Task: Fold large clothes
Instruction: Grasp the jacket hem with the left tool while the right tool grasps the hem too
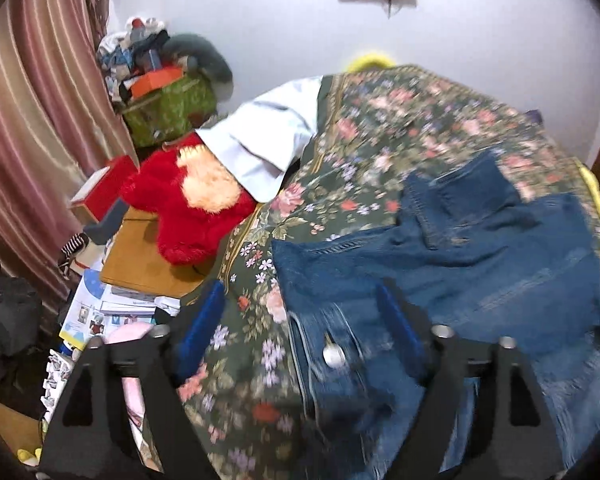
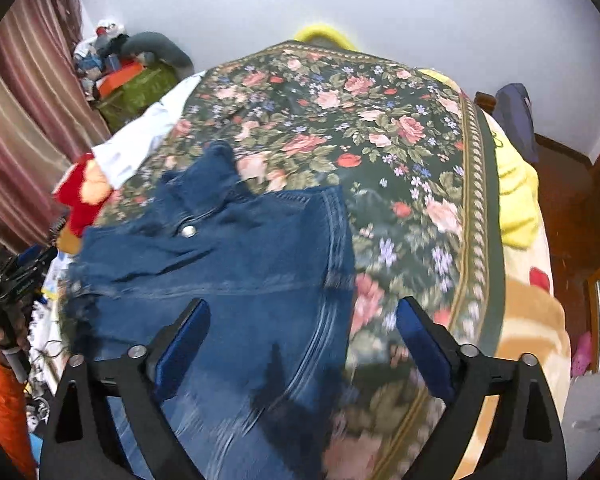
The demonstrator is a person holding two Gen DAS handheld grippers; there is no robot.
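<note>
Now both grippers, left [image 1: 300, 316] and right [image 2: 304, 332], hang with jaws apart and empty above the jeans [image 2: 236, 248] on the bedspread [image 2: 400, 152].

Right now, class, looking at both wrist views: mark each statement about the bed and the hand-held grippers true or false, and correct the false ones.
1. The denim garment lies on a floral bedspread. True.
2. The left hand-held gripper is clamped on the denim. False: its jaws stand open, gripping nothing.
3. The right hand-held gripper is open. True.
4. The red plush toy sits on top of the denim. False: it lies off the bedspread's edge, apart from the denim.
5. A metal button shows on the denim. True.
</note>
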